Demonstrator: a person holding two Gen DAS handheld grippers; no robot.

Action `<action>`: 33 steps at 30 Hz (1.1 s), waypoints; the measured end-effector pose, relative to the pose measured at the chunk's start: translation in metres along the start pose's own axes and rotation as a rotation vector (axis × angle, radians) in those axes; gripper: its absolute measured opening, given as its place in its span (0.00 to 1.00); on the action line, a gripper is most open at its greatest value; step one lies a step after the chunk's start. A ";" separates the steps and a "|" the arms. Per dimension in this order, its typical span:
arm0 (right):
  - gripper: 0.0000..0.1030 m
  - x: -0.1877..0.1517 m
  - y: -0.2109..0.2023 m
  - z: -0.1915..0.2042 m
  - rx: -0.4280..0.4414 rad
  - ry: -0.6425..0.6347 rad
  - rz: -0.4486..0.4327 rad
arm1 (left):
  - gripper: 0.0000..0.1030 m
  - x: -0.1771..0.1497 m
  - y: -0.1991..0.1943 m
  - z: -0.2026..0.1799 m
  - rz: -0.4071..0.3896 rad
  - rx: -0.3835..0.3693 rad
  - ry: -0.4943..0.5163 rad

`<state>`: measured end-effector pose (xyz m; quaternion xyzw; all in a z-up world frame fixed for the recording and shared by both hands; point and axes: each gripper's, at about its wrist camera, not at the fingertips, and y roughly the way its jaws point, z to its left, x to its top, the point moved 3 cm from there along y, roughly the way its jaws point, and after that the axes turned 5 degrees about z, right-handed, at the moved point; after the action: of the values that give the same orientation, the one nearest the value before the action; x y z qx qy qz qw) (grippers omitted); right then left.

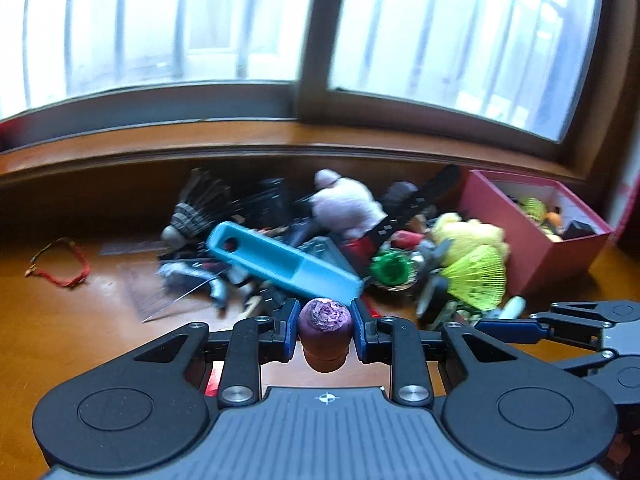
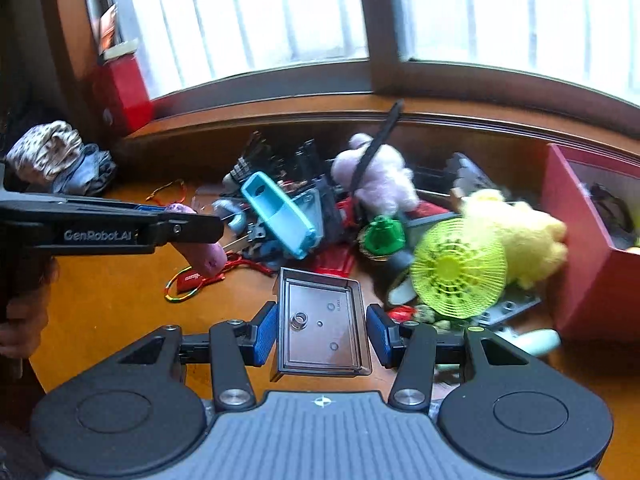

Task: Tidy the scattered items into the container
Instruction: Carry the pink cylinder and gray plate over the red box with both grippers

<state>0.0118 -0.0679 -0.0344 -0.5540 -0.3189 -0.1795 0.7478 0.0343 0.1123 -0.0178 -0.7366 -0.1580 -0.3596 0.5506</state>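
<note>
The red box [image 2: 580,264] is waiting at the far right beside the heap. The right gripper [image 2: 322,330] is clamping a clear plastic tray [image 2: 320,328], the left gripper [image 1: 325,326] pinching a purple stopper [image 1: 325,330]; both loads likely need carrying right, then releasing.

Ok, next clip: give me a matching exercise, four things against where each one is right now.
Things:
1. purple-topped toy piece
2. clear plastic tray
3. red string bracelet
4. yellow plush toy

Places:
A. lying alone on the wooden table, apart from the pile
B. between the right gripper's pads
C. in the pile, next to the red box
D. between the left gripper's pads

Pairs: 1-D, 2-B, 3-A, 4-C
</note>
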 end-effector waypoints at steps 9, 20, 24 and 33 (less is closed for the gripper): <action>0.49 -0.016 -0.038 -0.033 -0.103 0.097 -0.045 | 0.28 0.013 0.010 -0.049 0.026 -0.112 0.109; 0.49 -0.015 -0.088 -0.106 -0.120 0.163 -0.109 | 0.28 0.051 0.027 -0.130 -0.013 -0.155 0.154; 0.49 -0.017 -0.099 -0.134 -0.110 0.183 -0.133 | 0.28 0.057 0.039 -0.155 -0.025 -0.157 0.132; 0.49 -0.012 -0.125 -0.194 -0.059 0.193 -0.180 | 0.28 0.082 0.059 -0.197 -0.036 -0.108 0.108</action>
<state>-0.0210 -0.2920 0.0116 -0.5248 -0.2887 -0.3076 0.7393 0.0579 -0.1032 0.0254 -0.7419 -0.1216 -0.4164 0.5112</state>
